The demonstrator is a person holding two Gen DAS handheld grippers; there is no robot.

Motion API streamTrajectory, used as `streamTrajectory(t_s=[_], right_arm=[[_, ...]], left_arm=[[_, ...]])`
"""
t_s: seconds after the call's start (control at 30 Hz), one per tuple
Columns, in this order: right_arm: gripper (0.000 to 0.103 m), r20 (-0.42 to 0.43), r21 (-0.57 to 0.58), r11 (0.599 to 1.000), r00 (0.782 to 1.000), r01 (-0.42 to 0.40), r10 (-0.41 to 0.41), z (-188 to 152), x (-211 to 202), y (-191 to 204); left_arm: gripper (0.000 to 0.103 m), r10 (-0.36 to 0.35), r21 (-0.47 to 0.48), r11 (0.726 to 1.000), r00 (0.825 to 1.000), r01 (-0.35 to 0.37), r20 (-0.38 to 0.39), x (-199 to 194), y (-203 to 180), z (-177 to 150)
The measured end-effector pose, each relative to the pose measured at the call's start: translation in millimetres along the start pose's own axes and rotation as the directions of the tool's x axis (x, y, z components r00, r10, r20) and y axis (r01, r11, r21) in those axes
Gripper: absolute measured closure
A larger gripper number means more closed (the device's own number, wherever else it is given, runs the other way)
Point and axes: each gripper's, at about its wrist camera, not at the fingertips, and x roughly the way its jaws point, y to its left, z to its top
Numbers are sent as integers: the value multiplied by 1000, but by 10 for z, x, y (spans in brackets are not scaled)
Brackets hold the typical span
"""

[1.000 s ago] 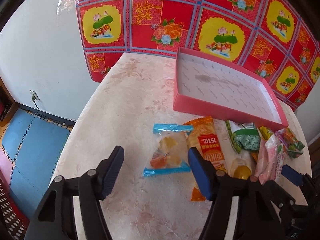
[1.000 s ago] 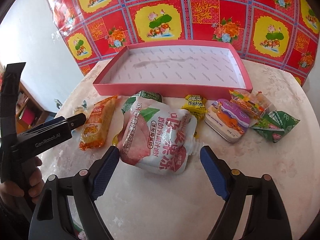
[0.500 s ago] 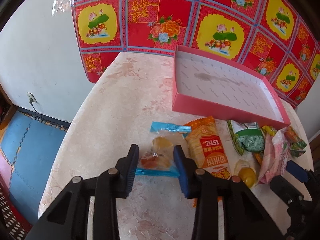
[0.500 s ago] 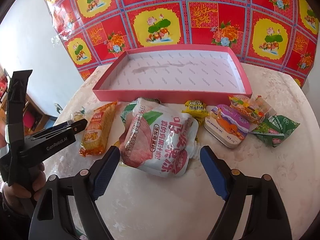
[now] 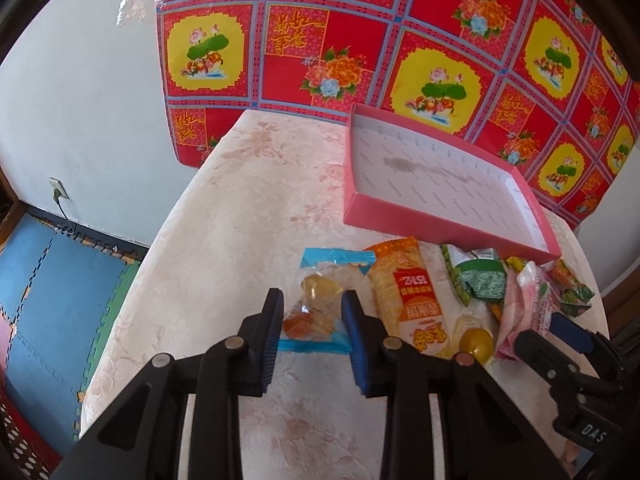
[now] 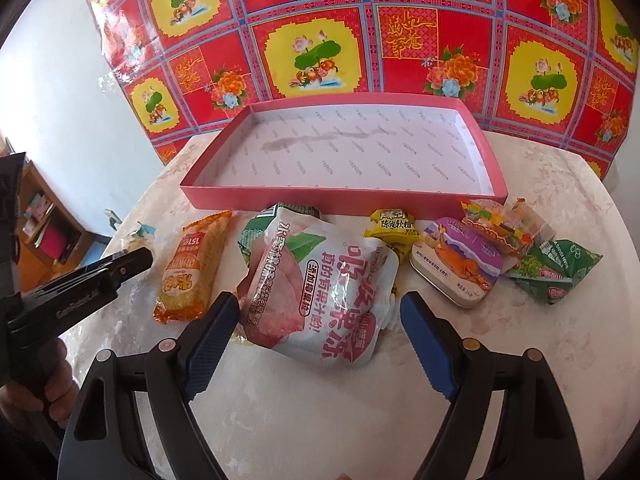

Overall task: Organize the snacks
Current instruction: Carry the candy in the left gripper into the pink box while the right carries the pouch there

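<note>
Left wrist view: your left gripper [image 5: 311, 322] has its two pads pressed against the sides of the clear jelly packet with blue ends [image 5: 323, 299], which lies on the pale marbled table [image 5: 240, 208] at the left end of the snack row, near the pink tray [image 5: 436, 226]. Just right of it lies the orange wafer pack [image 5: 408, 296]. Right wrist view: your right gripper [image 6: 316, 344] is spread wide and grasps nothing, its pads flanking the large white-and-pink pouch [image 6: 320, 284]. Farther right sit a yellow candy packet [image 6: 394, 224], a purple-lidded tin [image 6: 456, 266], a clear candy bag [image 6: 506, 226] and a green packet [image 6: 558, 268], all along the tray's near wall.
</note>
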Motion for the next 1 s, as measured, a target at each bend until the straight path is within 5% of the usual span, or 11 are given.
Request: streamTrajectory(t_s=[0.7, 1.0], right_arm=[[10, 44, -103, 992, 997, 67, -62, 51, 88, 80], [15, 35, -101, 995, 999, 27, -23, 16, 7, 76]], left_arm=[[72, -11, 41, 999, 999, 10, 30, -195, -204, 13], [72, -23, 76, 997, 999, 20, 28, -235, -282, -10]])
